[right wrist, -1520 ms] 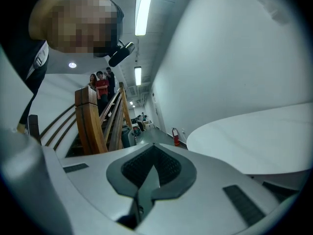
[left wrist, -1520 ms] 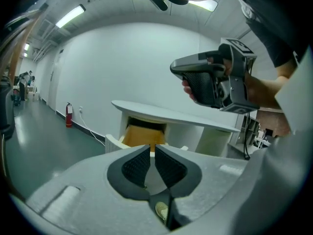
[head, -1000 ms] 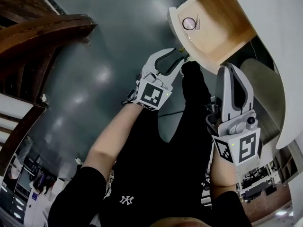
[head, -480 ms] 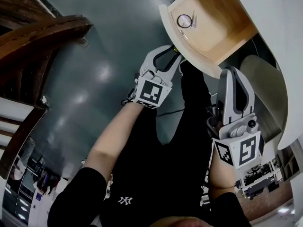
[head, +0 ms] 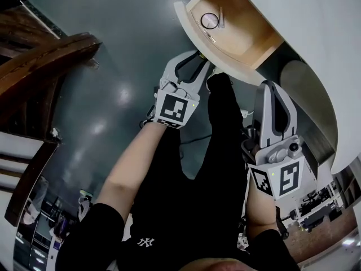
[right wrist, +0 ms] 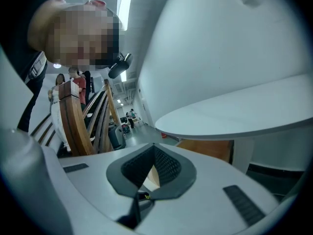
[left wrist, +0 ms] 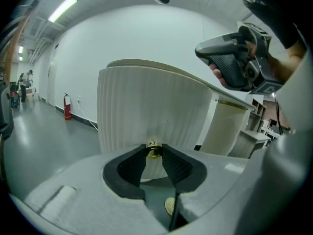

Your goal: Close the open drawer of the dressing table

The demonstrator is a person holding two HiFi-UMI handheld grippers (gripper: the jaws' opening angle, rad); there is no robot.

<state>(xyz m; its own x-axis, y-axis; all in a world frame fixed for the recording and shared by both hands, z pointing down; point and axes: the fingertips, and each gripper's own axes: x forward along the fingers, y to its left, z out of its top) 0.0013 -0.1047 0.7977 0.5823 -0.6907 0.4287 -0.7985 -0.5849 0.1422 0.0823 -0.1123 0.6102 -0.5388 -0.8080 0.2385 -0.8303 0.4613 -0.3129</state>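
The dressing table's drawer (head: 184,21) stands open at the top of the head view, with a wooden inside and a white ribbed front (left wrist: 146,109). A small ring (head: 209,20) lies in it. My left gripper (head: 202,55) is at the middle of the drawer's front. Its tips (left wrist: 154,148) are shut on the small gold knob (left wrist: 154,151). My right gripper (head: 274,86) is to the right, under the white tabletop (head: 316,27), shut with nothing between its fingers (right wrist: 154,147). It touches nothing.
A dark wooden stair rail (head: 45,55) runs along the left over glossy grey floor (head: 124,27). My legs in black trousers (head: 220,151) are below the drawer. A ribbed white table leg (left wrist: 222,129) and shelves stand to the right. A red fire extinguisher (left wrist: 67,112) stands by the far wall.
Both grippers have shifted up and left in the head view. The left one stays at the drawer's front, and the drawer has moved left in the picture with it.
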